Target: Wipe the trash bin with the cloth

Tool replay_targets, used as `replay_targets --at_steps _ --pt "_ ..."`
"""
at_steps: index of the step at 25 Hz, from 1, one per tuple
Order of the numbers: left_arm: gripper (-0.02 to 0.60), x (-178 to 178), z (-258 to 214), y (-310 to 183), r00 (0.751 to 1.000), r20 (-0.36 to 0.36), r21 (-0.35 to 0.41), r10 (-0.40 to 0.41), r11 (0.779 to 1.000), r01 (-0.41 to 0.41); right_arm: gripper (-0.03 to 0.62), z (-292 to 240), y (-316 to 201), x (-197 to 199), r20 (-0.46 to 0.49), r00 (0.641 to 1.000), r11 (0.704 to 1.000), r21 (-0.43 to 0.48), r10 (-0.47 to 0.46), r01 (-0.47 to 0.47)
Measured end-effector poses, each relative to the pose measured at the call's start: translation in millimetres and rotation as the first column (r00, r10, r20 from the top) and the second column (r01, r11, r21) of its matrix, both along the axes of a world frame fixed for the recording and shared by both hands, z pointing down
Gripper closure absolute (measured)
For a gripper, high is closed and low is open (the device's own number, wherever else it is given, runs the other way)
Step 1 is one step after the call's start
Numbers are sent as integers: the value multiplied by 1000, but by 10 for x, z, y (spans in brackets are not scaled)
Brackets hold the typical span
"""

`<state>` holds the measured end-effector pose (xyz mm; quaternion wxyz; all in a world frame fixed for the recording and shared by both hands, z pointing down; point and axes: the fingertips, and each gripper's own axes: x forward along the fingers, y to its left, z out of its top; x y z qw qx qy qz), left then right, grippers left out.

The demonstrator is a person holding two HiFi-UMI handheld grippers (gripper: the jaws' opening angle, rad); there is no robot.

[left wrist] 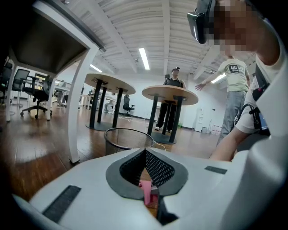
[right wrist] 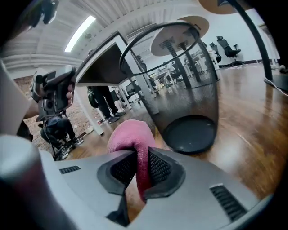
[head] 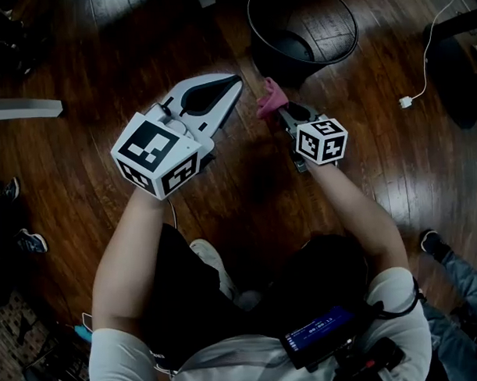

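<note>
One black mesh trash bin (head: 336, 20) stands upright on the wood floor (head: 78, 58) just ahead of me, and all I can see inside it is its dark solid bottom. One pink cloth (head: 269, 99), and it's not on the bin but pinched tight in my right gripper (head: 286, 112), bunched up above the jaws, near the bin's side. My left gripper (head: 233, 84) is clamped together with nothing in it, beside the right one.

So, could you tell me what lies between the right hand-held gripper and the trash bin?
Only the pink cloth it grips, as the right gripper view shows.
</note>
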<state>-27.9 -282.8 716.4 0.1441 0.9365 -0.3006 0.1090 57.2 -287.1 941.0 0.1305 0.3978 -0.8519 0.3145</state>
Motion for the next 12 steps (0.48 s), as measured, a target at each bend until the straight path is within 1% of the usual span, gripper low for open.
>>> replay_targets --at_steps 2,3,7,10,12 --pt "571 -28 -19 19 1000 1 3 -3 1000 3 546 43 -109 -218 -1 999 999 0 -38 38" --pt "571 -53 -35 22 1000 -1 4 -9 1000 9 546 71 -188 -313 6 999 999 -8 -42 42" --pt "571 -155 -72 47 1000 -5 4 -23 1000 23 547 230 -482 -588 53 999 997 -74 12 -8" --pt "571 -216 -94 34 1000 -8 3 -24 1000 24 547 355 -627 -680 23 999 995 -98 37 -34" --pt "571 -221 -97 29 1000 -17 2 -22 1000 22 548 399 -653 -639 15 998 993 -111 54 -52"
